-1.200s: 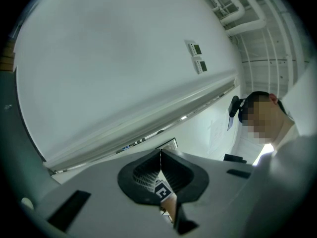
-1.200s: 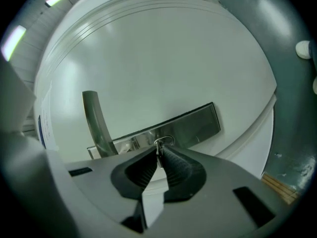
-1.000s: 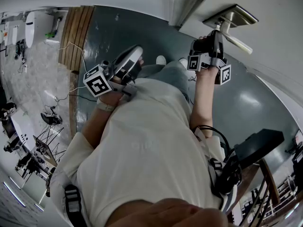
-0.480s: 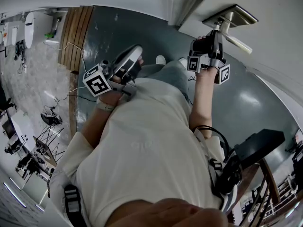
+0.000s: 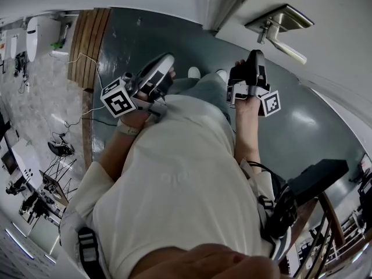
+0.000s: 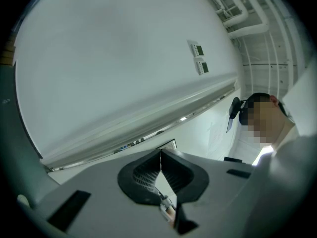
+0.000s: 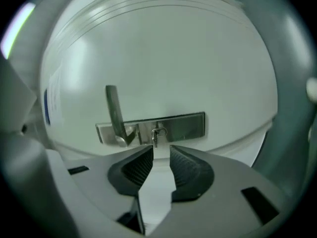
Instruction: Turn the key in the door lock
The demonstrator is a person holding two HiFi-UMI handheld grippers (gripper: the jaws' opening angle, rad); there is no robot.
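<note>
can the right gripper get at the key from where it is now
Probably yes. The right gripper faces the key in the lock straight on. Its jaws have just been opening and stand apart with nothing between them. The handle stands off to one side, so the way looks free.

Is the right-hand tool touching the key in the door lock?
Apart. In the right gripper view the right tool has just been opening its jaws; nothing sits between them, and the key stands beyond their tips in the lock.

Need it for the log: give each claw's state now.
Left claw: shut, empty.
Right claw: open, jaws have just been opening, nothing between them; the key stands just ahead.
</note>
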